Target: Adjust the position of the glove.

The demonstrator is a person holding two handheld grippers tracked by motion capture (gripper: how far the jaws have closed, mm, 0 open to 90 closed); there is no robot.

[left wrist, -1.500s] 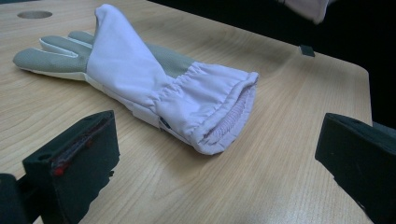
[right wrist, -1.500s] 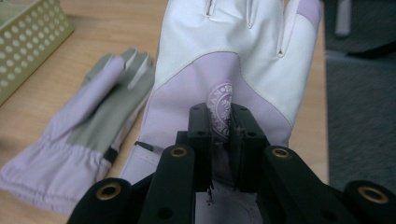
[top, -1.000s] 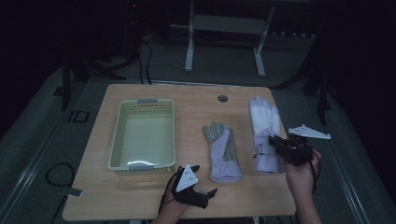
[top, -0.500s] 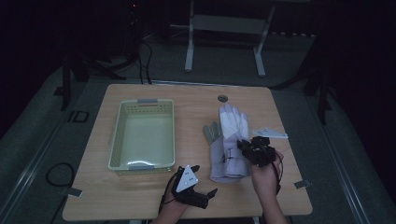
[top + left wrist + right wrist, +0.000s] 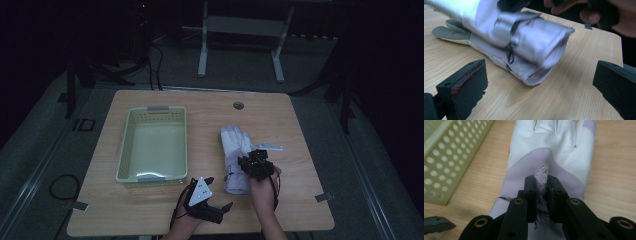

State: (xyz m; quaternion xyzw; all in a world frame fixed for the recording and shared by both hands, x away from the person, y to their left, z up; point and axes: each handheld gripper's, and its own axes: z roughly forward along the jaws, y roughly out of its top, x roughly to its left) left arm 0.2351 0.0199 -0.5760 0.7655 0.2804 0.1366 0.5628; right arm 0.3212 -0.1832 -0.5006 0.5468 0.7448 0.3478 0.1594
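Observation:
A white and lilac glove (image 5: pixel 235 142) lies stacked on a second glove near the table's middle right. My right gripper (image 5: pixel 255 165) is shut on the upper glove (image 5: pixel 549 147) at its cuff, pinching the fabric just below a round printed logo. In the left gripper view the upper glove (image 5: pixel 534 35) hangs slightly over the lower glove (image 5: pixel 451 31), whose grey thumb rests on the wood. My left gripper (image 5: pixel 218 194) sits open near the front edge, its jaws wide apart and aimed at the two cuffs (image 5: pixel 541 75) with nothing between them.
A pale green perforated basket (image 5: pixel 152 112) with nothing in it stands left of the gloves, its wall (image 5: pixel 446 152) close beside them. A round grommet hole (image 5: pixel 238 105) lies at the table's back. The person's fingers (image 5: pixel 589 17) hover behind the gloves.
My right gripper has carried its glove leftward from the table's right side onto the other glove. The left gripper has stayed put and open.

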